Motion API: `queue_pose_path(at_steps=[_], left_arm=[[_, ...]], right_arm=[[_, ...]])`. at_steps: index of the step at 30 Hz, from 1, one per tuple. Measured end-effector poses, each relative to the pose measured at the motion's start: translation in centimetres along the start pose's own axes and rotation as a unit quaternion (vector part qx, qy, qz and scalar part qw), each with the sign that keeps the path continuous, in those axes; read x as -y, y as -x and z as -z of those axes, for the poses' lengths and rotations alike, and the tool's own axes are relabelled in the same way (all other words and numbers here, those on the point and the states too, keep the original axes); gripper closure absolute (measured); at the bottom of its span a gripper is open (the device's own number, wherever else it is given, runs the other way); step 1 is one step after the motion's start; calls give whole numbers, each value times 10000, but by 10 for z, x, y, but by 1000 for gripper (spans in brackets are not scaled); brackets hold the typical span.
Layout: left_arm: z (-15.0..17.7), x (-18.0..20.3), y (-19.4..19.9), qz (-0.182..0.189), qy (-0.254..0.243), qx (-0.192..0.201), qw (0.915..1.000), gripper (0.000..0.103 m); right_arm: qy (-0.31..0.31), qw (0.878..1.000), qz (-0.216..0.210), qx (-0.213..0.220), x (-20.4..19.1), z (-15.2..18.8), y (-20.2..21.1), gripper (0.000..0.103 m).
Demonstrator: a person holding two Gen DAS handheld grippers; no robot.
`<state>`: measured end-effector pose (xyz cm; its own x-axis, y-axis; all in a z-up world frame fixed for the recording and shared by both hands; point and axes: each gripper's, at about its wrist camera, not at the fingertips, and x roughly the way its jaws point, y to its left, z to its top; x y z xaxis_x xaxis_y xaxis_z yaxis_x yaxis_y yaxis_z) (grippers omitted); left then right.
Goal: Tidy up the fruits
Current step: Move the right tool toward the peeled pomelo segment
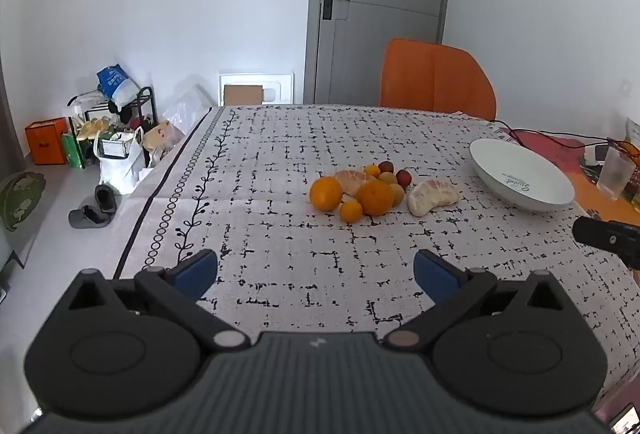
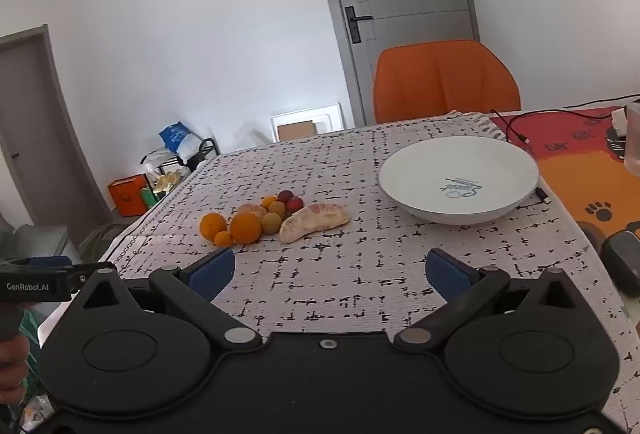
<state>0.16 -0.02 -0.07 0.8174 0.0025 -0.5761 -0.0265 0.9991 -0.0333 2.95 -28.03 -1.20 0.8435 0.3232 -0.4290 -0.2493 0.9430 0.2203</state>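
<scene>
In the left wrist view, the left gripper (image 1: 316, 276) hovers above the table (image 1: 280, 242), its blue-padded jaws spread wide and holding nothing. A white cloth with black broken-line checks covers the table, and the fruits (image 1: 372, 190) lie clustered on it at 12 o'clock, well apart from the jaws: oranges, smaller yellow and red fruits, and peeled pomelo pieces. A white bowl (image 1: 522, 176) sits at 2 o'clock, an orange chair (image 1: 436, 80) stands behind the table before a grey door (image 1: 384, 6), and bags and slippers crowd the floor at 9 o'clock. In the right wrist view, the right gripper (image 2: 330, 274) also hovers with jaws spread and empty; the fruits (image 2: 272, 220) lie at 11 o'clock, the bowl (image 2: 458, 180) at 1 o'clock, and an orange paw-print mat (image 2: 592, 174) at 2 o'clock.
</scene>
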Motion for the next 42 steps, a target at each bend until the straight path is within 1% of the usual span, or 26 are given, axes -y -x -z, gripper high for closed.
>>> queue_pose_path(at_steps=[3, 4, 5, 8, 12, 15, 19, 23, 30, 42], left_arm=[[-3, 1, -8, -30, 47, -51, 10000, 0], [-3, 5, -4, -13, 3, 62, 10000, 0], [-1, 2, -1, 86, 75, 147, 9998, 0], [1, 2, -1, 148, 66, 139, 9998, 0], [2, 0, 0, 111, 86, 83, 9999, 0], [2, -1, 1, 73, 78, 104, 9999, 0], [2, 0, 0, 16, 22, 80, 10000, 0], [3, 0, -1, 19, 37, 64, 10000, 0], [3, 0, -2, 50, 51, 54, 10000, 0], [2, -3, 1, 59, 109, 77, 9999, 0]], right_arm=[[-25, 9999, 73, -102, 4, -2, -9, 0], [103, 9998, 123, -75, -3, 1, -7, 0], [171, 9997, 127, -131, -7, 2, -8, 0], [49, 10000, 46, -24, -2, 4, -4, 0], [-56, 10000, -23, -55, 3, 4, -2, 0], [35, 10000, -16, -80, -1, 4, -2, 0], [142, 9999, 45, 9, -4, 3, 0, 0], [98, 9999, -3, -24, -2, 4, -1, 0], [105, 9999, 78, 10, -2, 4, -1, 0], [235, 9996, 143, -82, -9, 4, -3, 0]])
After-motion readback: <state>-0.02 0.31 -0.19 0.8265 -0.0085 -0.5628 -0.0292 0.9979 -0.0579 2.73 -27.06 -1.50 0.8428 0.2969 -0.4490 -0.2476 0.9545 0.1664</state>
